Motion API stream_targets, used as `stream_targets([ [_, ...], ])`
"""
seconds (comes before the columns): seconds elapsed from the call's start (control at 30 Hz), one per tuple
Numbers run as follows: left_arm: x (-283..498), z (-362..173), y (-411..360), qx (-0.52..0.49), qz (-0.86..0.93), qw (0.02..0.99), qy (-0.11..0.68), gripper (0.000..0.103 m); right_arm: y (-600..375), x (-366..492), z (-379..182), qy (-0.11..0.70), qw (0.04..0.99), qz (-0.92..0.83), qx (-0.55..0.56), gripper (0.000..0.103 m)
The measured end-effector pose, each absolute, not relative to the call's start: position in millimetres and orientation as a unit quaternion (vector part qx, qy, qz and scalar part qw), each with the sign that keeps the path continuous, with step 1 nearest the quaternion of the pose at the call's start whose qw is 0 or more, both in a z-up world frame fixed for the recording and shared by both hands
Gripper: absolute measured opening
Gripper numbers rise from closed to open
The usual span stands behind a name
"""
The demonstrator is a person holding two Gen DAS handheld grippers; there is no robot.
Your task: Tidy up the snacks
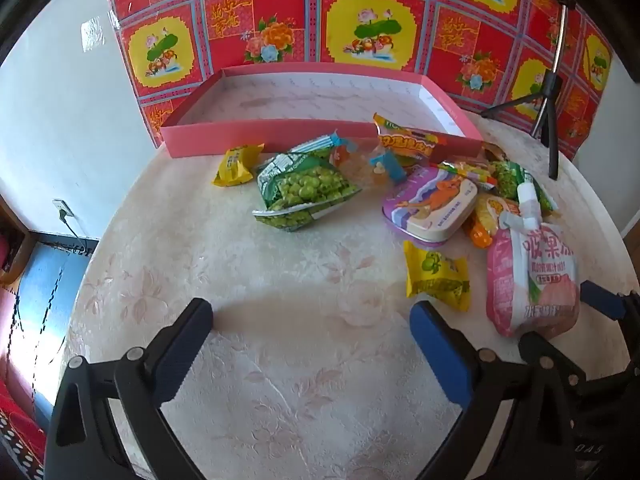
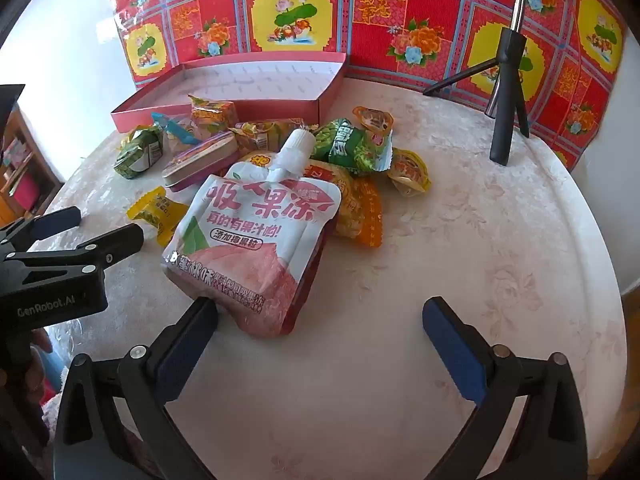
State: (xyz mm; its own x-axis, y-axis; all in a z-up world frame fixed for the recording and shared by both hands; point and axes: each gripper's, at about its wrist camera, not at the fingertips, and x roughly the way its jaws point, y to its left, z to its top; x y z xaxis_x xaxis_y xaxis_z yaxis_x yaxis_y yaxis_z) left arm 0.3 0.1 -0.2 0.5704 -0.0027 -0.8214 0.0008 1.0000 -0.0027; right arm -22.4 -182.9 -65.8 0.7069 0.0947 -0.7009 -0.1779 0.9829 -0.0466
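Loose snacks lie in front of a shallow pink box with nothing in it. Among them are a green pea bag, two small yellow packets, a purple tin and a pink spouted jelly pouch. My left gripper hangs open over bare cloth, just left of the nearer yellow packet. My right gripper is open too. The pouch's bottom end lies beside its left finger, with nothing pressed.
The round table carries a pale flowered cloth. A black tripod stands at the back right. Behind the box hangs a red and yellow patterned sheet. More packets are heaped behind the pouch.
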Motion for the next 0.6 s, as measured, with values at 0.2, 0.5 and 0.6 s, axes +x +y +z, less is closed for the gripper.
stream_targets([
  [0.2,-0.2,-0.2,-0.3,0.000,0.002,0.889,0.458,0.101,-182.0,-23.5,-64.6,0.374,0.922,0.077,-0.059,0.103],
  [0.5,1.3,0.9,-0.4,0.000,0.004,0.889,0.459,0.101,-182.6,-24.4,-64.7,0.371,0.924,0.080,-0.057,0.103],
  [0.6,0.2,1.0,1.0,0.000,0.004,0.888,0.460,0.101,-182.7,-24.3,-64.8,0.370,0.924,0.080,-0.057,0.103],
])
